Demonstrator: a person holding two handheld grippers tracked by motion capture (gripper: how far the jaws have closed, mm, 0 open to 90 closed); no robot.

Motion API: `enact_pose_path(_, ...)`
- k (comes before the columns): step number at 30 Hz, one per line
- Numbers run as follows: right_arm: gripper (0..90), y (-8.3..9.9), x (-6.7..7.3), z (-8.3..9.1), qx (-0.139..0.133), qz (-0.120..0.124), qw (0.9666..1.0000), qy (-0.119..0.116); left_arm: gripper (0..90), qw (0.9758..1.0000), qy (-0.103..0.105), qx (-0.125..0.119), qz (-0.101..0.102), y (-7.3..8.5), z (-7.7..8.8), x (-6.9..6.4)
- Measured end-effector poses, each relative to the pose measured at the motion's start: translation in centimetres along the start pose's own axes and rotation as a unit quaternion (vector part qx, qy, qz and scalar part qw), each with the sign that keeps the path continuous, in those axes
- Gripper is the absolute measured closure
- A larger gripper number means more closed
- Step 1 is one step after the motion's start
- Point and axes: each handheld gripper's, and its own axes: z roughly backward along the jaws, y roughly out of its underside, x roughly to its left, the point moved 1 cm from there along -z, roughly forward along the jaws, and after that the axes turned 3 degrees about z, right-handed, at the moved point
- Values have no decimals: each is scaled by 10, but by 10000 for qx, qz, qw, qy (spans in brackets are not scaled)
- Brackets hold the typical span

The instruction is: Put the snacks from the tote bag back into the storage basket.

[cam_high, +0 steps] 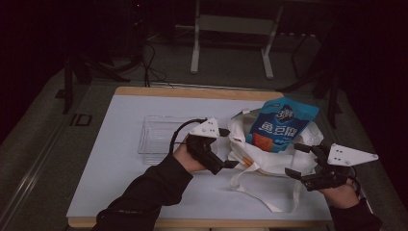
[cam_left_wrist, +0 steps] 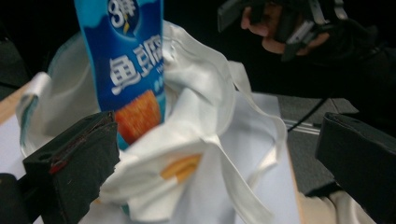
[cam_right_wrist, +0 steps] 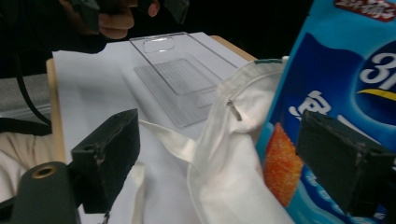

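White table (cam_high: 120, 192): snack bag (cam_high: 281, 122) in tote (cam_high: 255, 159) between tongs (both agape).

A glossy blue plastic pouch (cam_high: 281, 123), a white cloth bag (cam_high: 260, 159), a clear smooth plastic tray (cam_high: 159, 134).

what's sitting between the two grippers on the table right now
A white cloth bag with a blue snack packet standing in its mouth lies between the left gripper and the right gripper, both open; the high view shows it.
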Motion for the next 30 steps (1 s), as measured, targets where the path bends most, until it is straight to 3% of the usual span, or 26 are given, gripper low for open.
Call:
enact_pose_path(4, 151, 1, -7, 2, 22, 43, 9999, 119, 1, 9999, -16, -85, -83, -7, -10, 8)
enact_pose_path(11, 153, 8, -25, 11, -73, -174, 9994, 275, 0, 9997, -141, -91, -197, -16, -31, 27)
enact_pose_path(19, 153, 21, -48, 20, 50, -349, 9977, 581, 25, 9997, -221, -63, -77, -20, -55, 48)
enact_pose_path(24, 155, 30, -64, 20, 119, -503, 9958, 758, 71, 9996, -275, -25, -1, -21, -67, 60)
enact_pose_path(26, 155, 33, -70, 18, 173, -558, 9950, 809, 138, 9995, -296, -42, 34, -20, -71, 63)
enact_pose_path(30, 185, 39, -81, 14, 235, -643, 9939, 867, 166, 9987, -497, 19, 110, -18, -80, 70)
